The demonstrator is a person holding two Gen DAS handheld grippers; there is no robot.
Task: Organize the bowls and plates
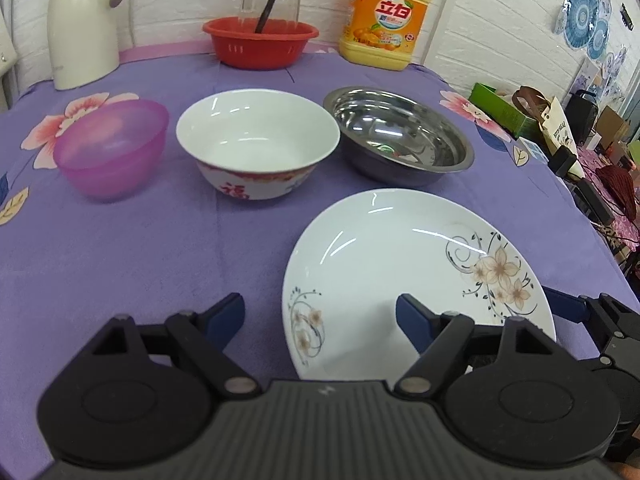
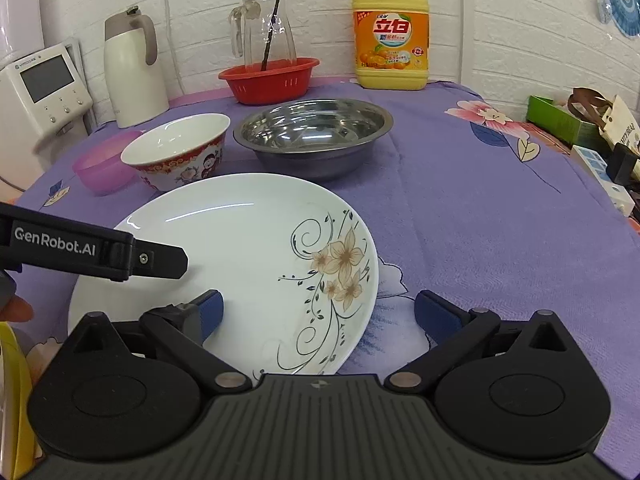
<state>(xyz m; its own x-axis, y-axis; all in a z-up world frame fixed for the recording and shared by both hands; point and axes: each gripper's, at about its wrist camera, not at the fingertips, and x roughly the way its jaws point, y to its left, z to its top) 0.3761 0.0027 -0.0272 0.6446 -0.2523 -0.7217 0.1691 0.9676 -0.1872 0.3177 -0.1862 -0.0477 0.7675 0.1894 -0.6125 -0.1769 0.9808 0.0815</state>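
Note:
A white plate with flower prints [image 1: 404,264] [image 2: 248,256] lies on the purple cloth near the front. Behind it stand a pink plastic bowl [image 1: 114,148] [image 2: 102,166], a white ceramic bowl with red pattern [image 1: 258,142] [image 2: 180,154] and a steel basin [image 1: 398,134] [image 2: 314,136]. My left gripper [image 1: 320,314] is open and empty, its right finger over the plate's near rim; it also shows in the right wrist view [image 2: 160,260]. My right gripper [image 2: 318,312] is open and empty, straddling the plate's right near rim; one of its fingers [image 1: 568,304] shows at the plate's right edge.
At the back stand a red basket [image 1: 260,42] [image 2: 270,78] holding a glass pitcher [image 2: 266,26], a yellow detergent jug [image 1: 386,20] [image 2: 390,36] and a white thermos [image 1: 82,20] [image 2: 134,76]. A white appliance [image 2: 42,92] is left. Clutter [image 2: 592,136] lies past the right edge.

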